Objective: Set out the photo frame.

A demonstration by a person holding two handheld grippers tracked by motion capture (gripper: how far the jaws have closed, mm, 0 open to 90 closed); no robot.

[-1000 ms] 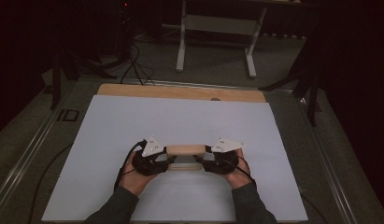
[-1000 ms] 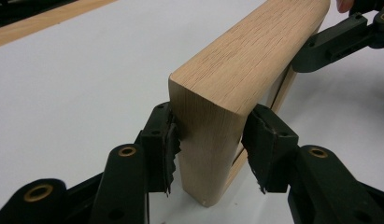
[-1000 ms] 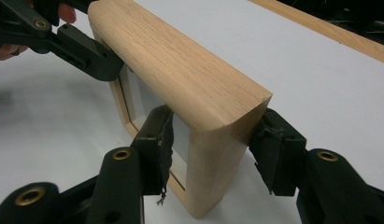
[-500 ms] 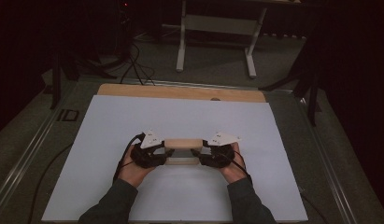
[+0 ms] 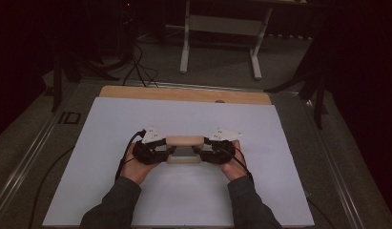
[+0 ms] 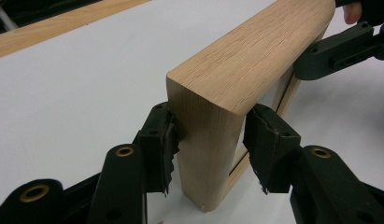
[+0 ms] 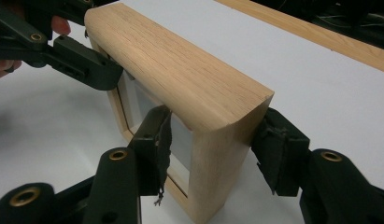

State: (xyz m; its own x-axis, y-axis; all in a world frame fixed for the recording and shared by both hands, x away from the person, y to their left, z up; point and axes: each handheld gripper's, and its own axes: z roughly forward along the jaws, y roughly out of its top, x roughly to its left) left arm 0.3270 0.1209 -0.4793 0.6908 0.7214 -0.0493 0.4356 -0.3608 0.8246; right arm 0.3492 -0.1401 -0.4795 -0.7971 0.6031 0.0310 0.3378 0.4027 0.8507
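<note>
A light wooden picture frame [image 5: 185, 140] stands upright on its edge on the white table top [image 5: 112, 124], with a glazed pane on the side facing the person. My left gripper [image 5: 170, 151] is shut on its left end, and the left gripper view shows both pads against the wood [image 6: 245, 56] around my left gripper [image 6: 213, 147]. My right gripper [image 5: 198, 151] is shut on the other end. In the right gripper view, my right gripper [image 7: 215, 147] has one pad on the pane side and one on the back of the frame [image 7: 180, 70]. Each gripper view shows the opposite gripper at the frame's far end.
A bare wooden strip [image 5: 184, 94] runs along the table's far edge. Metal rails [image 5: 41, 138] flank the table on the dark floor. Behind it stand a white stand's legs [image 5: 186, 52] and loose cables [image 5: 136, 67]. White surface lies open on every side of the frame.
Both hands and the frame between them have slid a little away from the person across the white top. The grip on both ends looks the same.
</note>
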